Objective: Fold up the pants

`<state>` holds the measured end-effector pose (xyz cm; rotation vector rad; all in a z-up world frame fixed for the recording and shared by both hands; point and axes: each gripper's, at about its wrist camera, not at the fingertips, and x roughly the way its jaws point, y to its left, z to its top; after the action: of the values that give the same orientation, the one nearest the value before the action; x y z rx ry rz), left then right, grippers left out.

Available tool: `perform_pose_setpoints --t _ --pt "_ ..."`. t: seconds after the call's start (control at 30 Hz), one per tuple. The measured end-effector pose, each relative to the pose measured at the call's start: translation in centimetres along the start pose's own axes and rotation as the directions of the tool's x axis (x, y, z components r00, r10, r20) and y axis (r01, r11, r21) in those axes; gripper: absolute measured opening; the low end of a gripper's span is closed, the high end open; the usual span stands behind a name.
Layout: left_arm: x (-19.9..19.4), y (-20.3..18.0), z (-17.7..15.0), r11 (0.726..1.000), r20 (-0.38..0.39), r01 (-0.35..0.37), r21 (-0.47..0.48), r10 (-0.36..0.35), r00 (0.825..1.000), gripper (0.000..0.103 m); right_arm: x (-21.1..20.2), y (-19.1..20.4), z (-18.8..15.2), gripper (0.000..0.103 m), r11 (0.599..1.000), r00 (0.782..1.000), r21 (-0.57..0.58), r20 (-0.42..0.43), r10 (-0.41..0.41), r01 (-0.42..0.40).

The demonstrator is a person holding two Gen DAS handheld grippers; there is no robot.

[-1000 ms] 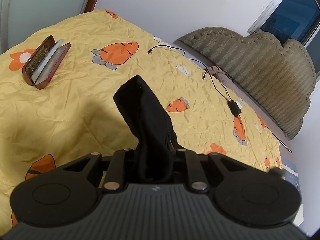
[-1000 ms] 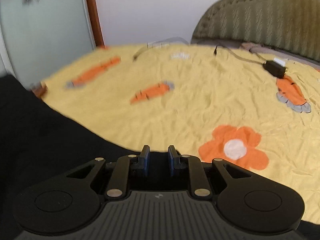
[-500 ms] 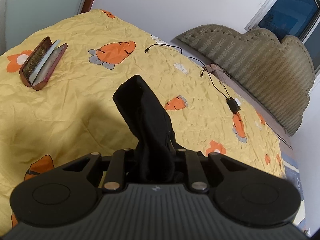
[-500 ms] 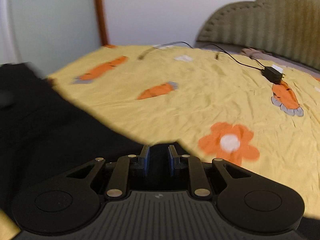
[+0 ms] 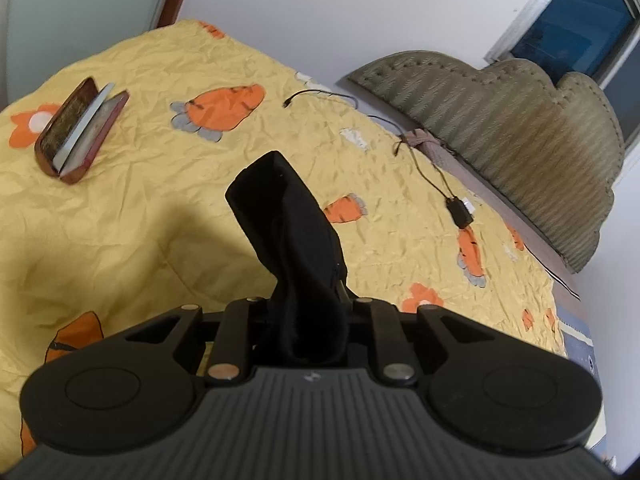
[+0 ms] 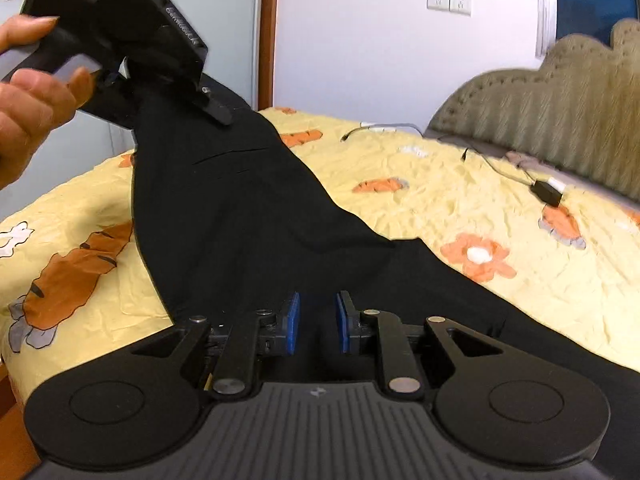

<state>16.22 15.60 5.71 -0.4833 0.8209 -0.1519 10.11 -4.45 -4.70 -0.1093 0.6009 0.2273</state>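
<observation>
Two views show one big yellow bedspread [image 5: 120, 208] with orange carrots and flowers, and its near parts are hidden by the black tool bodies at the bottom of each frame. The green headboard [image 5: 520, 120] is cut off at the right edge of the right wrist view and blurry there.

The black pants [image 6: 248, 216] run from the upper left of the right wrist view down to the bottom middle. Their low end goes out of sight under the tool. In the left wrist view only a bunched tip of them sticks up in the middle.

The left gripper [image 5: 306, 320] is closed tight on that bunch, just as before. Its fingertips are hidden inside the cloth. A hand [image 6: 28, 92] holds it at the upper left.

The right gripper [image 6: 316, 326] has swung over, so the pants now fill the middle of its view. Its blue pads [image 6: 291, 330] have just moved a little apart. The gap is narrow, with black cloth seen in it, and I cannot tell if the pads still press it.

Lots of bare bed lies open at the right. A red case [image 5: 80, 128] sits far to the upper left, and a black charger [image 5: 460, 212] with its cord lies near the headboard.
</observation>
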Motion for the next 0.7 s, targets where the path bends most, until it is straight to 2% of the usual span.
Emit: perform_pose_setpoints --t 0.03,0.07,0.1,0.13,0.2,0.27,0.37,0.53,0.57,0.6,0.7 --pt "-0.2 -0.2 0.0 1.0 0.003 0.0 0.003 0.0 1.0 0.018 -0.4 0.7 -0.3 0.029 1.0 1.0 -0.002 0.011 0.016 -0.016" --pt "-0.3 -0.3 0.0 1.0 0.003 0.002 0.0 -0.002 1.0 0.018 -0.8 1.6 -0.8 0.046 1.0 1.0 -0.012 0.027 0.015 -0.015" --pt "-0.3 -0.4 0.0 1.0 0.003 0.005 -0.004 -0.005 1.0 0.018 -1.1 2.8 -1.4 0.071 0.999 0.999 -0.036 0.052 -0.004 0.006" --pt "-0.4 -0.5 0.0 1.0 0.004 0.007 -0.006 -0.007 1.0 0.018 -1.4 4.2 -2.0 0.077 0.997 0.996 -0.073 0.082 -0.034 0.04" --pt "-0.4 -0.7 0.0 1.0 0.0 0.004 -0.013 -0.004 1.0 0.018 -1.0 7.1 -2.9 0.078 0.981 0.989 -0.162 0.122 -0.086 0.106" --pt "-0.5 -1.0 0.0 1.0 -0.008 0.01 -0.019 -0.01 1.0 0.018 0.1 9.1 -3.7 0.078 0.959 0.989 -0.256 0.119 -0.092 0.12" --pt "-0.9 -1.5 -0.1 1.0 -0.009 0.018 -0.015 -0.018 1.0 0.018 2.4 11.1 -4.4 0.078 0.905 0.977 -0.369 0.103 -0.186 0.211" --pt "-1.5 -2.4 -0.1 1.0 -0.004 0.029 -0.006 -0.029 1.0 0.018 4.6 12.2 -3.1 0.077 0.865 0.958 -0.414 0.157 -0.239 0.283" --pt "-1.5 -2.5 -0.1 1.0 -0.002 0.029 -0.003 -0.029 1.0 0.018 4.9 12.4 -3.0 0.066 0.858 0.959 -0.43 0.157 -0.236 0.282" --pt "-1.5 -2.7 -0.1 1.0 0.0 0.027 0.004 -0.027 1.0 0.018 5.1 12.4 -2.9 0.033 0.858 0.962 -0.437 0.155 -0.224 0.27" --pt "-1.2 -3.1 -0.4 1.0 -0.004 0.011 0.014 -0.011 1.0 0.018 5.3 11.3 -2.4 0.012 0.896 0.974 -0.383 0.12 -0.193 0.225"
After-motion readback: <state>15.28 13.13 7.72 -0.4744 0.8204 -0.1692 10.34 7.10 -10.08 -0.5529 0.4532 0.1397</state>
